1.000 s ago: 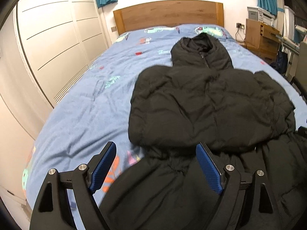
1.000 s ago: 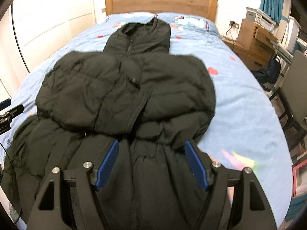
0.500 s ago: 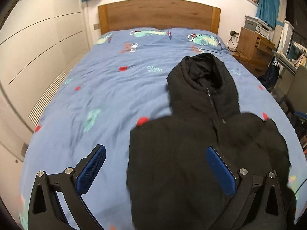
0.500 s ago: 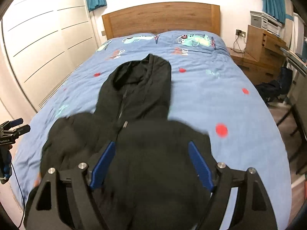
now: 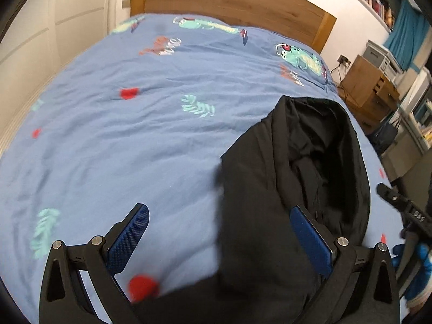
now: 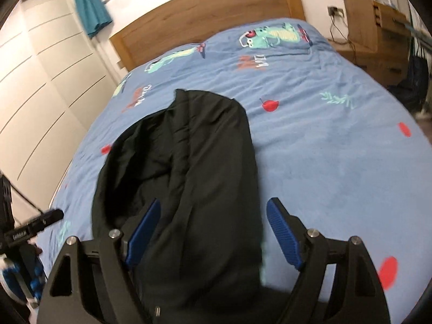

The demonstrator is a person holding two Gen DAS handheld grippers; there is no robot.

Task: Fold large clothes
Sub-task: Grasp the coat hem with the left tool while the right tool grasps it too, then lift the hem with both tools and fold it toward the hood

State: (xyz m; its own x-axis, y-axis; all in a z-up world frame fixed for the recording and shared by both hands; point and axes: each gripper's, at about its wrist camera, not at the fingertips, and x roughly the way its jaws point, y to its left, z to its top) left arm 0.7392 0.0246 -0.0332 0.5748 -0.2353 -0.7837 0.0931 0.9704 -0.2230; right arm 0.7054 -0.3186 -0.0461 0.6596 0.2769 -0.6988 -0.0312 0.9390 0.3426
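The left tool [image 5: 218, 239] stands wide, its blue pads [image 5: 129, 239] apart over the bed, gripping nothing. Its right pad sits over the black jacket's hood [image 5: 310, 156]; its left pad is over bare blue duvet [image 5: 135, 140]. The right tool [image 6: 213, 235] is also spread wide and empty, with the hood's right half lying between and below its pads. Whether any pad touches the cloth is hard to tell through the blur. The hood lies flat on the duvet, its dark lining showing in a creased hollow, its tip pointing toward the wooden headboard [image 5: 232, 0]. The rest of the jacket runs out of view under both tools.
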